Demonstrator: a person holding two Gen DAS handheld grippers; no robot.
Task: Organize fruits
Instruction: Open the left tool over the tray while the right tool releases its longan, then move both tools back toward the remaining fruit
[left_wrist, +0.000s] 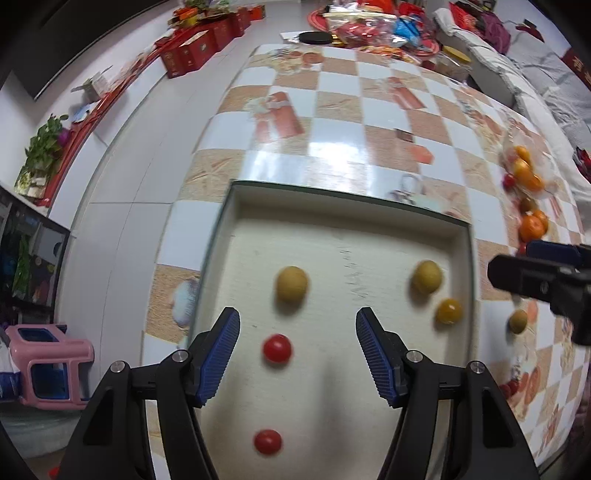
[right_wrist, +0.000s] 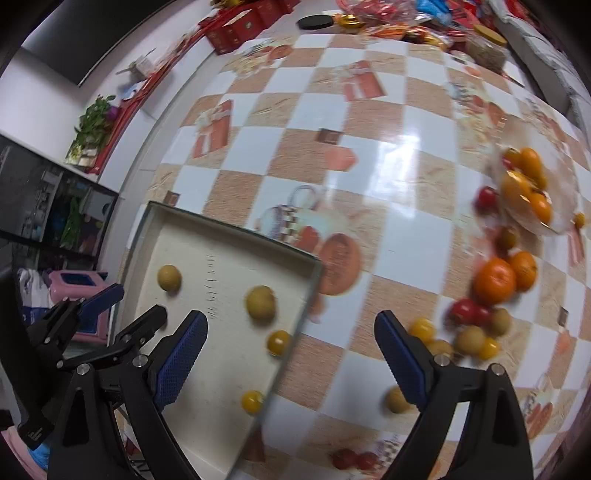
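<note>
Checkered worktop (left_wrist: 332, 96) gleams under overhead light; red boxes (left_wrist: 199, 44) at eleven o'clock; pink stool (left_wrist: 51, 365) on pale floor (left_wrist: 122, 236) at eight.

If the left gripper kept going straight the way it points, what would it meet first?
Probably the bare floor of the tray; the left gripper is open with nothing between its jaws, and the red tomato lies just left of centre, though depth is unclear.

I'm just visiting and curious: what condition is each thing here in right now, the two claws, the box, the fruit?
Left gripper: open, empty, above the tray.
Right gripper: open wide, empty, over the tray's edge.
Shallow cream cardboard tray: open-topped, partly filled.
Two red cherry tomatoes: loose in the tray.
Tan round fruits: loose in the tray.
Orange tangerines: on the checked tablecloth, not yet sorted.
Clear plastic bag: lying open, fruit inside.
</note>
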